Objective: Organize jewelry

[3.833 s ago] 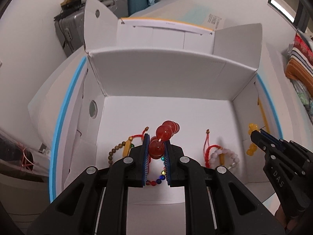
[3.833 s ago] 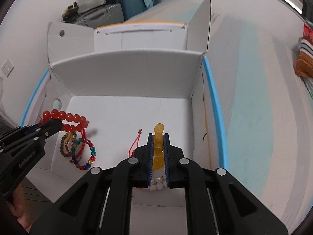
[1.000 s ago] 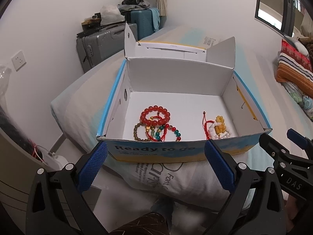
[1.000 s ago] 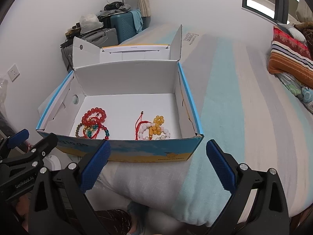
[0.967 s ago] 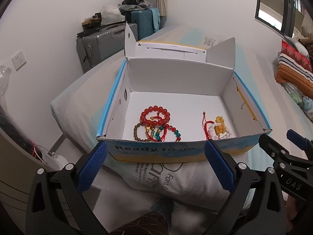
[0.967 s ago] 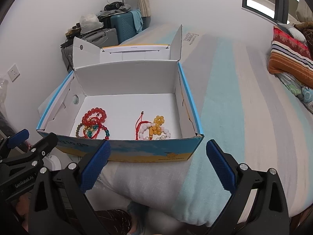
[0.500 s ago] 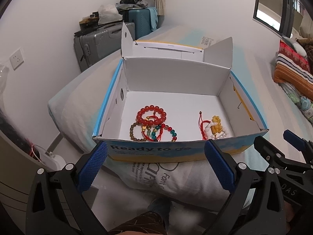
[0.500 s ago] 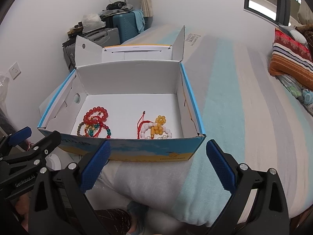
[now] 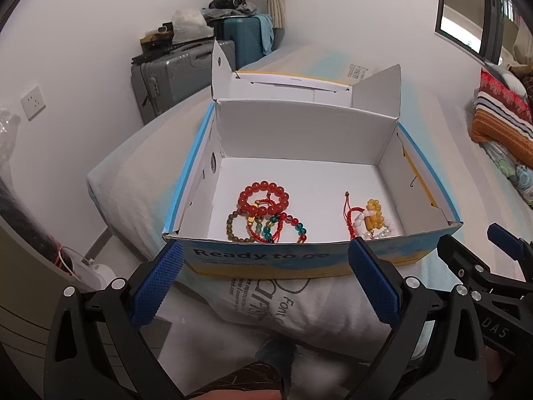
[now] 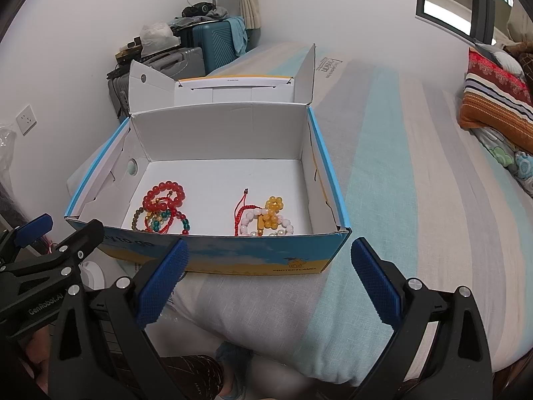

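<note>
An open cardboard box [image 9: 299, 260] [image 10: 233, 260] rests on a bed. On its white floor at the left lies a red bead bracelet [image 9: 263, 198] [image 10: 164, 195] over a brown one and a multicoloured one [image 9: 283, 228]. At the right of the floor a yellow bead bracelet [image 9: 374, 215] [image 10: 271, 213] lies on a white one with a red cord. My left gripper [image 9: 266, 278] is open and empty, held back in front of the box's near wall. My right gripper [image 10: 268, 275] is also open and empty, in front of the same wall.
Grey and teal suitcases [image 9: 176, 76] stand against the far wall behind the box. Striped pillows [image 10: 496, 100] lie at the right of the bed. A wall socket [image 9: 33, 101] is at the left. A person's leg [image 10: 193, 376] shows below the grippers.
Both grippers let go of their bracelets inside the box, opened wide and drew back out of it. In the last second they shifted only slightly.
</note>
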Action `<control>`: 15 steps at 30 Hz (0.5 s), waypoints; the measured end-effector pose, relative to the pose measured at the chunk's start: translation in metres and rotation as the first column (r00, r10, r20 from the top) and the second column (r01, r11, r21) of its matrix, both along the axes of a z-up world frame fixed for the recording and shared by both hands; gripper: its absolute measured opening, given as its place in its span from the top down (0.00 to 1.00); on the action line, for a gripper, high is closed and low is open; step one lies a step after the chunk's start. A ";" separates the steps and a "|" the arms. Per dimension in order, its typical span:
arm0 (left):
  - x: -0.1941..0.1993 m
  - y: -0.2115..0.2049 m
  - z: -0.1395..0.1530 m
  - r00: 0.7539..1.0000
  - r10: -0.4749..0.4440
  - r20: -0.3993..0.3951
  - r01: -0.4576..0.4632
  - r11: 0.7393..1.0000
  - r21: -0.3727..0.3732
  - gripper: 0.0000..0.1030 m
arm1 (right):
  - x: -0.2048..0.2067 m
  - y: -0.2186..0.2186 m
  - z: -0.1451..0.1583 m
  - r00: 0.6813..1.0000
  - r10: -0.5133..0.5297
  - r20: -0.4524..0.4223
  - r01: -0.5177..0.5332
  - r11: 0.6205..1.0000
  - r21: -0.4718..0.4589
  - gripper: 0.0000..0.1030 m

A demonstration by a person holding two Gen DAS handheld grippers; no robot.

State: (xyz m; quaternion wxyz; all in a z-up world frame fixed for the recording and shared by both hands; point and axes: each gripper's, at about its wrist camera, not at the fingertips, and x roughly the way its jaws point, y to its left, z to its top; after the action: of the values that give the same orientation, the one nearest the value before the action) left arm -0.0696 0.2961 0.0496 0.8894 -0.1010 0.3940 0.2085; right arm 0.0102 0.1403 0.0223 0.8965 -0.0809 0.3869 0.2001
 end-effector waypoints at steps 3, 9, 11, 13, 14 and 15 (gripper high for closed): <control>0.000 -0.001 0.000 1.000 -0.001 -0.003 0.001 1.000 0.005 0.06 | 0.000 0.000 0.000 1.000 0.001 -0.001 -0.001 1.000 0.001 0.09; 0.000 0.000 0.000 1.000 0.003 -0.001 -0.003 1.000 -0.003 0.06 | -0.001 0.000 0.001 1.000 0.003 -0.001 -0.003 1.000 0.002 0.09; 0.000 0.001 0.000 1.000 0.002 0.000 -0.002 1.000 -0.012 0.06 | -0.002 0.000 0.001 1.000 0.004 0.002 -0.004 1.000 -0.001 0.09; 0.000 0.001 0.000 1.000 -0.004 0.000 0.004 1.000 -0.024 0.07 | -0.001 0.000 0.001 1.000 0.003 0.000 -0.003 1.000 -0.001 0.09; 0.000 0.001 0.000 1.000 -0.008 0.000 0.008 1.000 -0.028 0.07 | -0.001 0.000 0.001 1.000 0.004 0.000 -0.004 1.000 -0.002 0.09; 0.001 0.001 -0.001 1.000 -0.008 -0.001 0.008 1.000 -0.029 0.07 | -0.002 0.000 0.001 1.000 0.004 0.000 -0.004 1.000 -0.002 0.09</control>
State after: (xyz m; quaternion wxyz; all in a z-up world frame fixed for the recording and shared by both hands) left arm -0.0688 0.2974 0.0491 0.8886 -0.1120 0.3978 0.1992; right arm 0.0087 0.1407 0.0229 0.8960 -0.0825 0.3870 0.2016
